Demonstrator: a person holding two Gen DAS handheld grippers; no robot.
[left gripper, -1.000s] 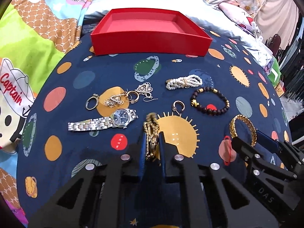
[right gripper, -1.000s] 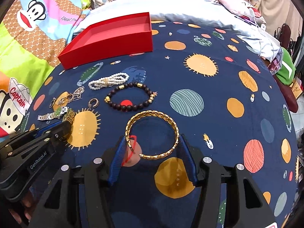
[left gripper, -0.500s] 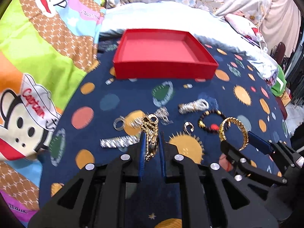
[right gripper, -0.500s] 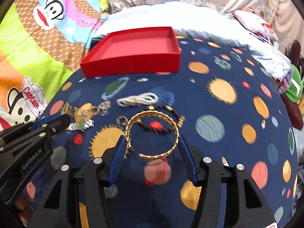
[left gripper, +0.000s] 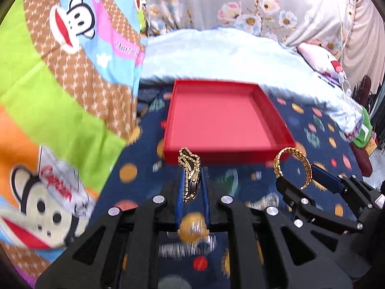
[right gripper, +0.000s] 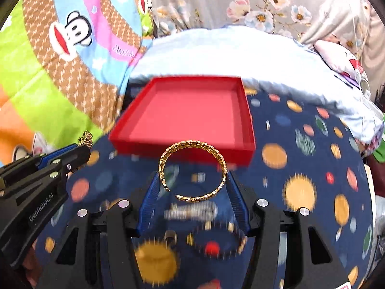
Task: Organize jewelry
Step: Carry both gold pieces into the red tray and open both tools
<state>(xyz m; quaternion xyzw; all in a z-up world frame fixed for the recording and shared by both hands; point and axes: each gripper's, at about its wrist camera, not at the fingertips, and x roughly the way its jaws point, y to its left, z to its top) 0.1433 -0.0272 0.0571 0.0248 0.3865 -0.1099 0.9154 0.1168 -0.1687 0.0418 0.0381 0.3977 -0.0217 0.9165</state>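
Observation:
My left gripper [left gripper: 192, 172] is shut on a gold chain bracelet [left gripper: 190, 175] and holds it in the air just short of the empty red tray [left gripper: 223, 120]. My right gripper [right gripper: 192, 177] is shut on a gold open bangle [right gripper: 192, 171], held level above the cloth in front of the red tray [right gripper: 190, 115]. The bangle also shows in the left wrist view [left gripper: 292, 166], to the right of the chain. The left gripper shows in the right wrist view [right gripper: 72, 151] at the left, with the chain's tip [right gripper: 86, 138] sticking out.
The navy planet-print cloth [right gripper: 300, 159] carries blurred jewelry below the grippers: a silver watch [right gripper: 190, 210], a dark bead bracelet [right gripper: 216, 243] and a small hoop [right gripper: 170, 234]. A cartoon-monkey blanket [left gripper: 60, 84] lies left, a pale blue pillow [left gripper: 216, 55] behind the tray.
Both grippers have risen and moved forward toward the red tray, carrying the gold chain and the bangle; the tray now looms larger and the other jewelry has dropped below the fingers.

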